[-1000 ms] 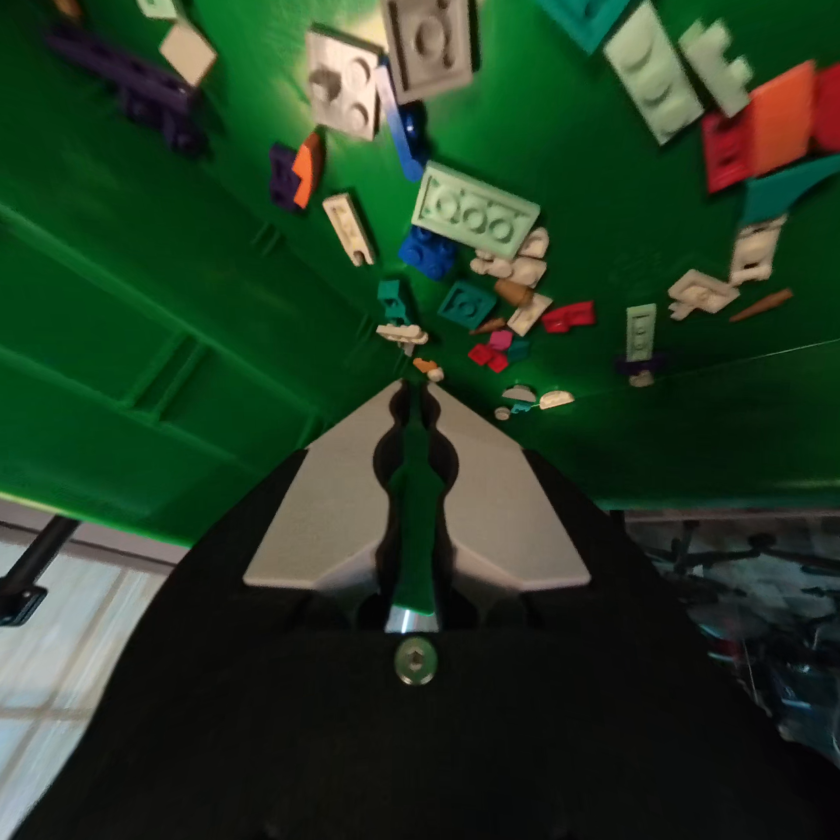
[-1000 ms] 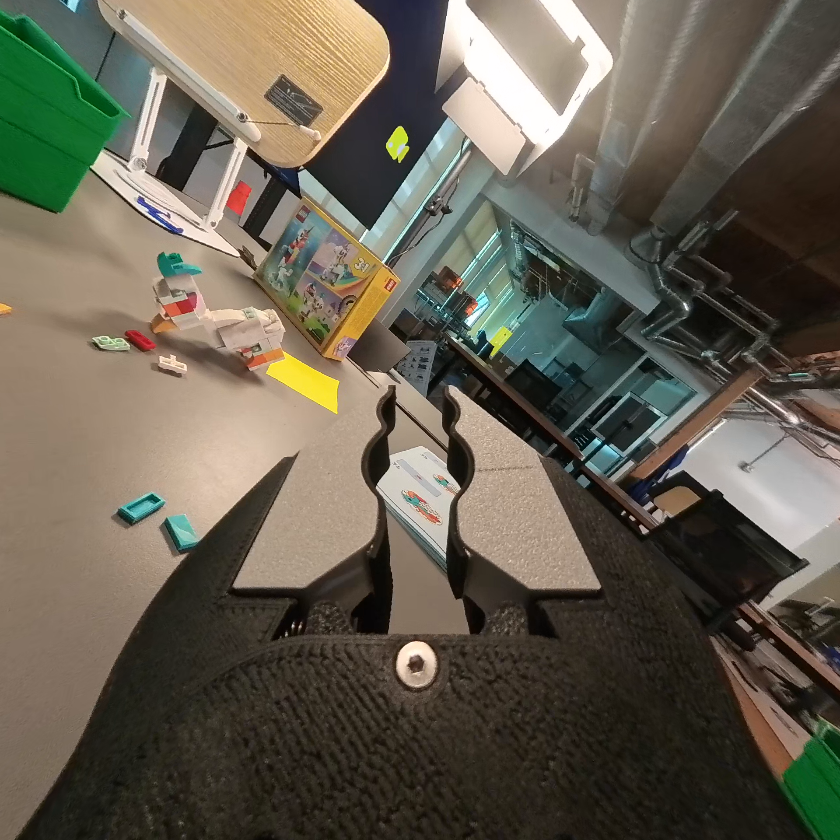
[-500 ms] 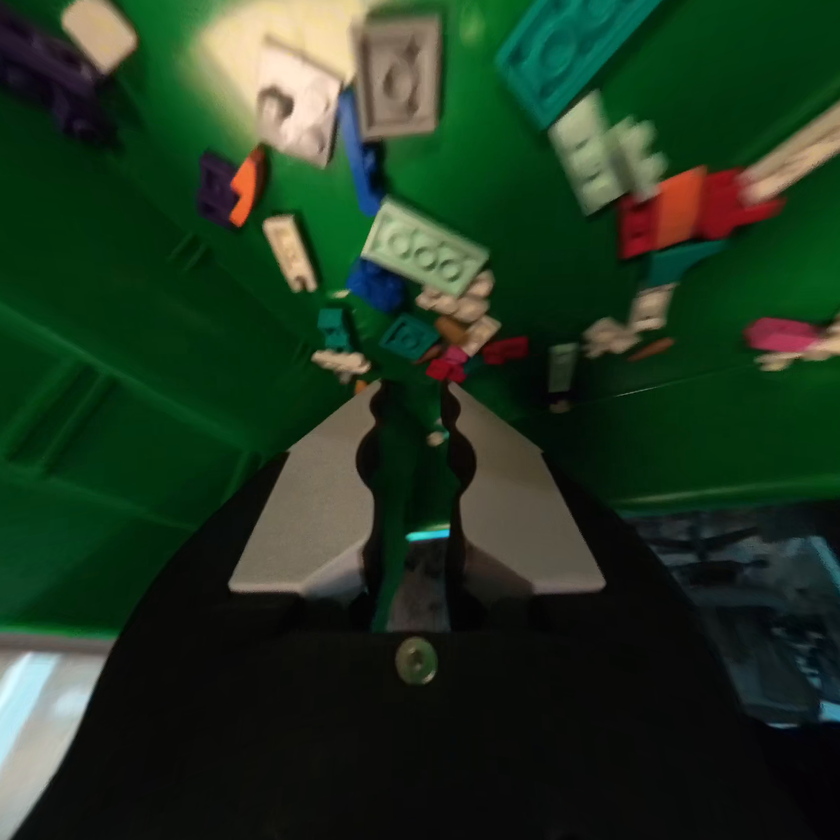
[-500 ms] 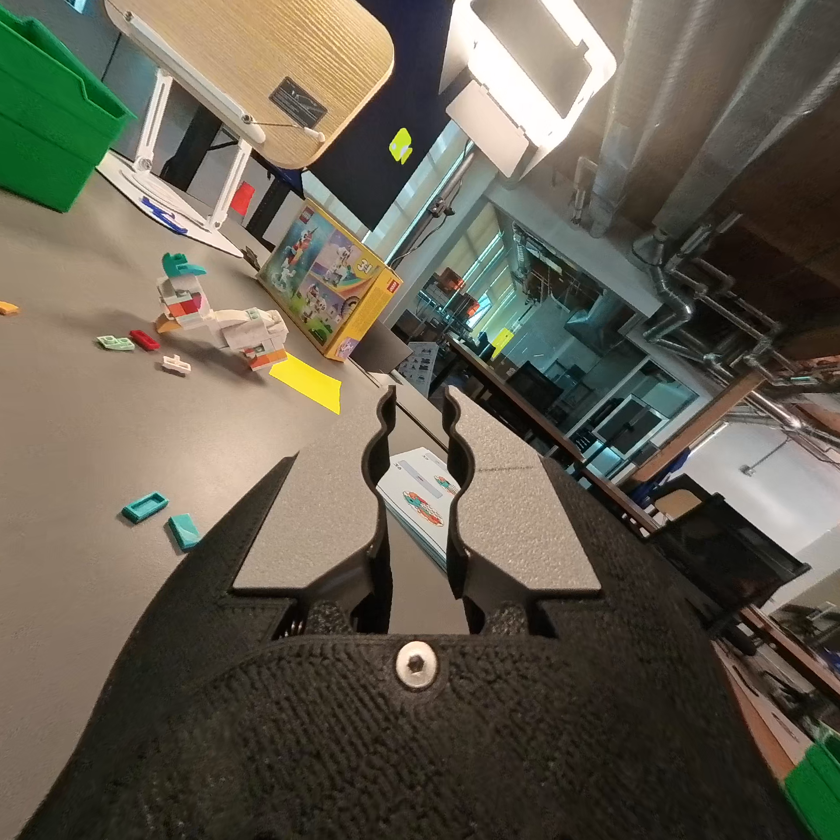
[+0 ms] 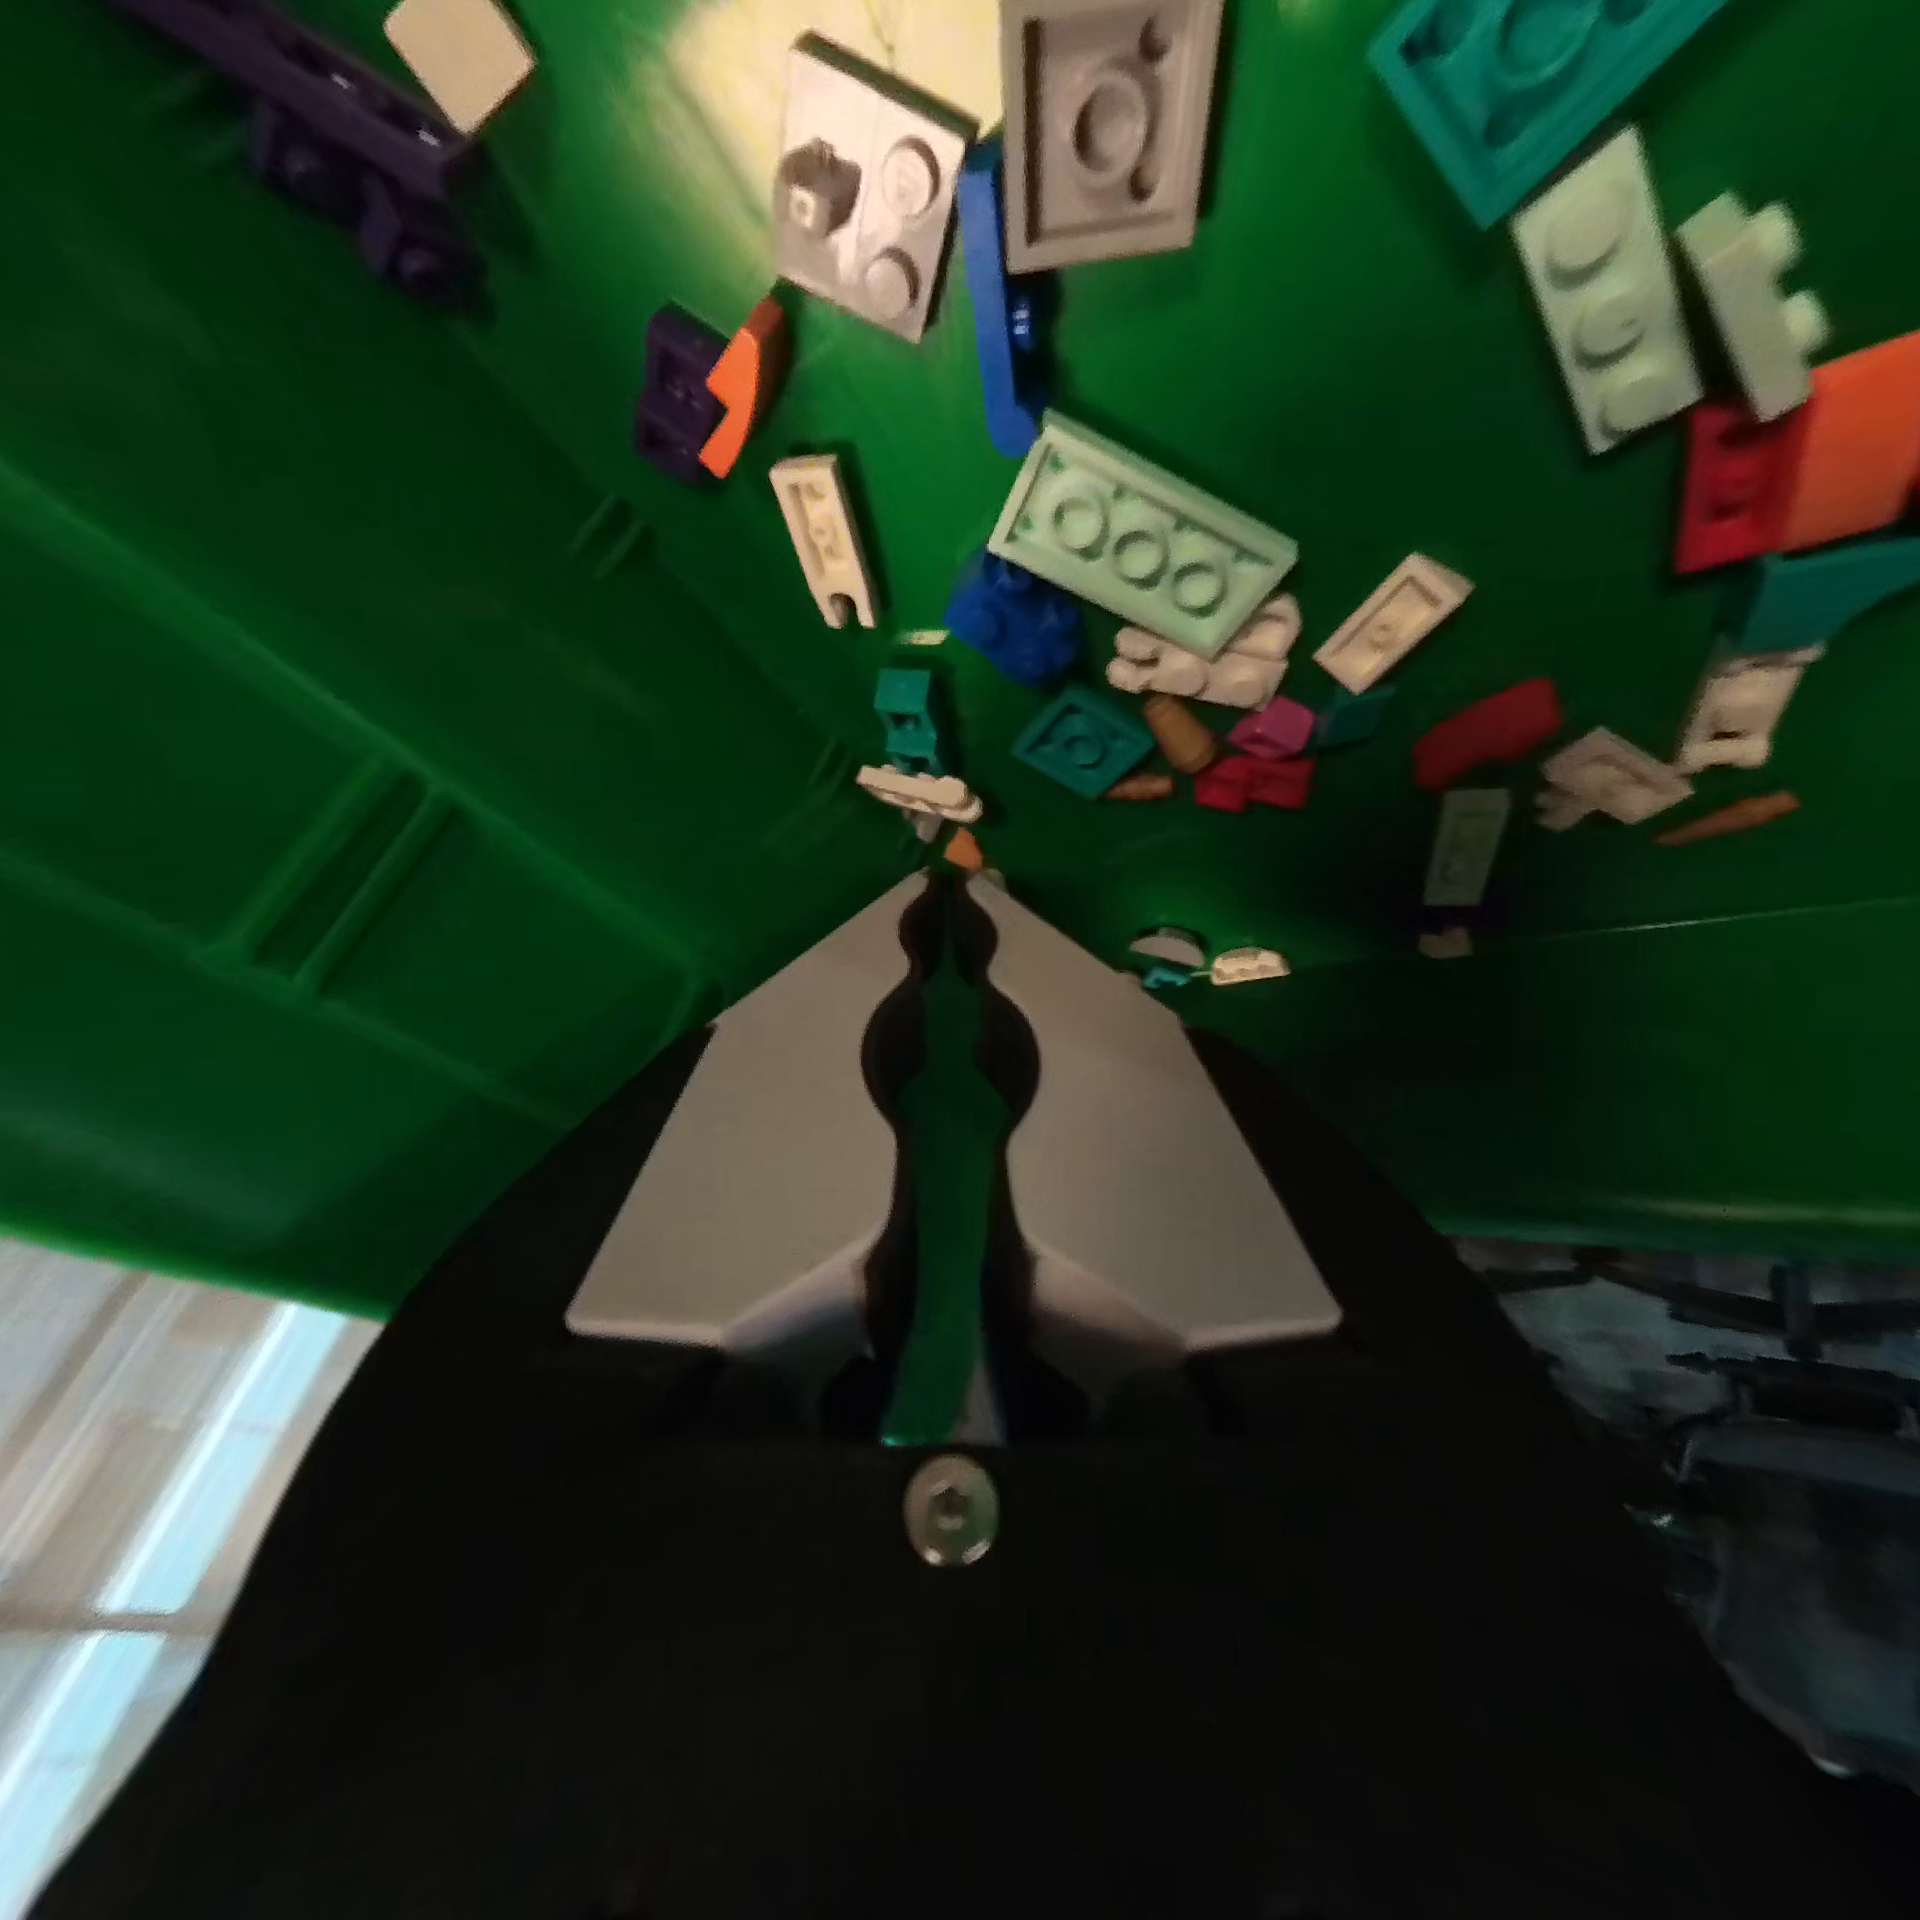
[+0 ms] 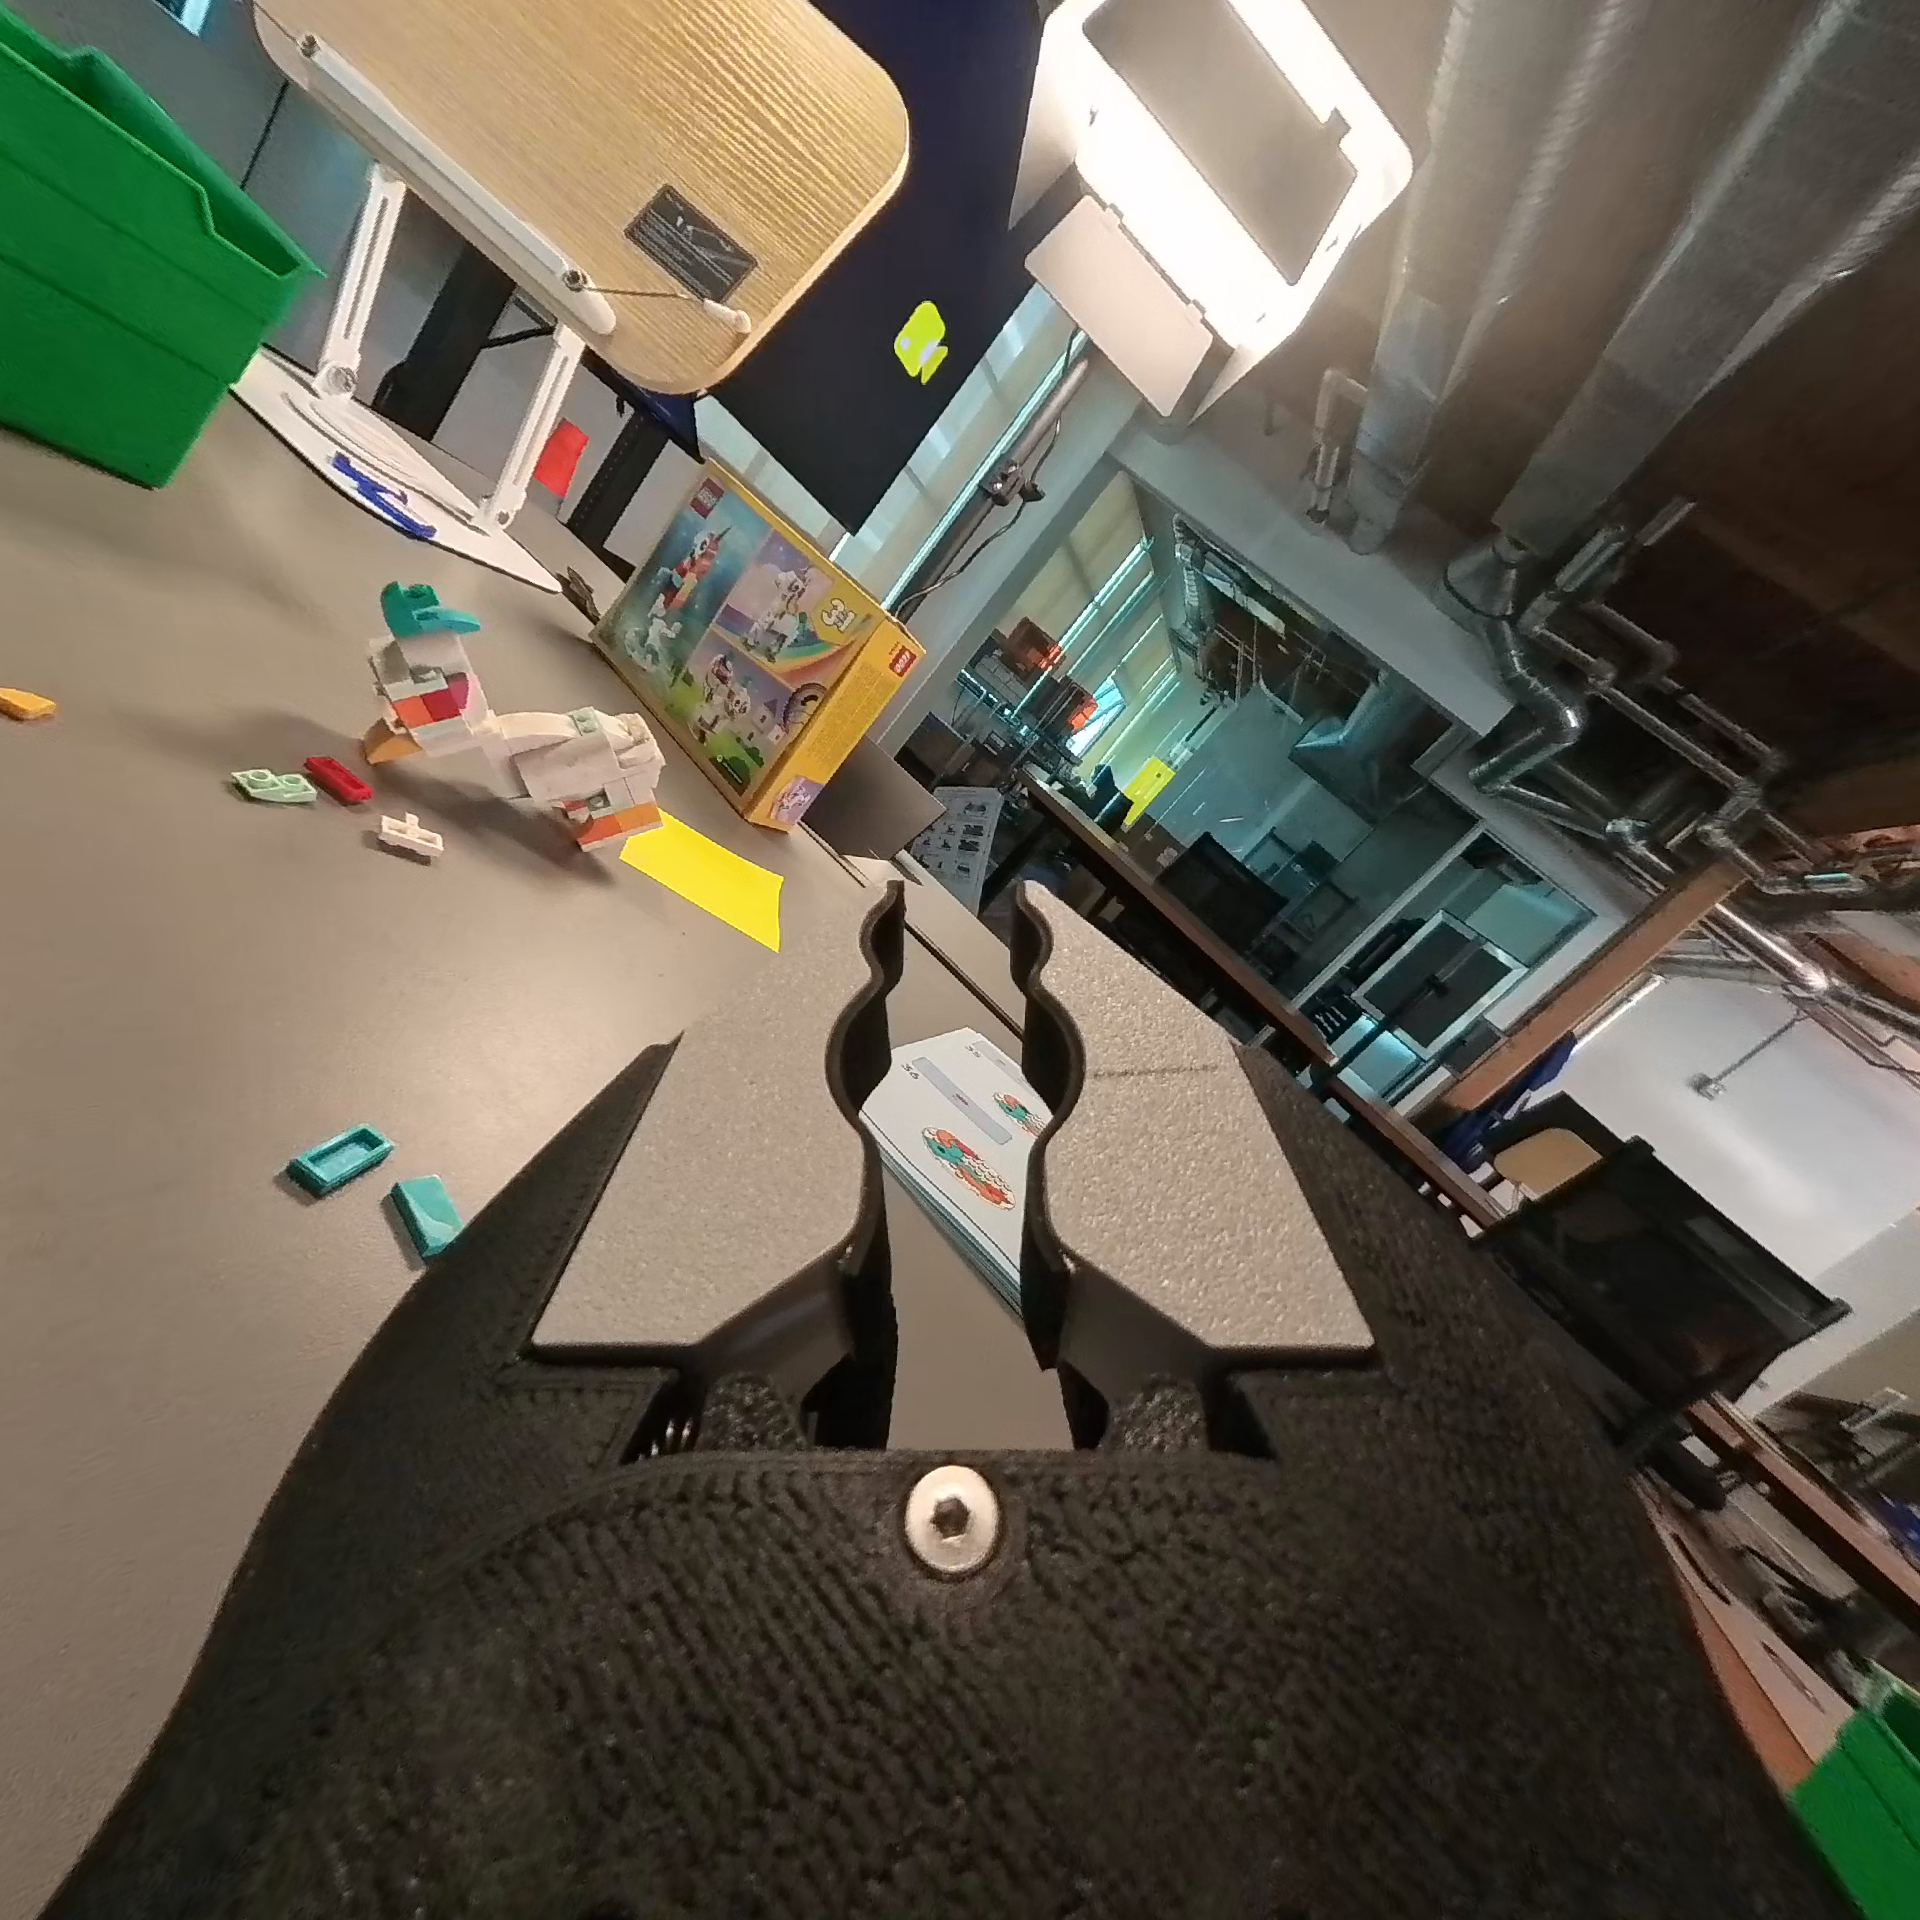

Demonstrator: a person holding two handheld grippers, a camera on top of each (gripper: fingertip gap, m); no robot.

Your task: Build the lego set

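1. The left gripper is reaching into a green bin, its jaws drawn almost together at the tips, right at a small orange piece; whether they are pinching it cannot be told.
2. Loose lego pieces are lying scattered over the bin floor across the upper half of the left wrist view.
3. A mint 2-by-4 plate is sitting just above centre, overlapping a blue brick and a white cluster.
4. 2 grey plates are lying at the top centre, with a blue bar between and below them.
5. A purple piece with an orange slope is lying left of centre, and a teal plate is sitting just right of the fingertips.
6. The right gripper is hanging above a grey table, jaws narrowly parted and gripping nothing.
7. A partly built white lego animal is standing in the left middle of the right wrist view, near the lego box.
8. 2 teal tiles are lying at the lower left, and an instruction booklet is showing between the fingers.
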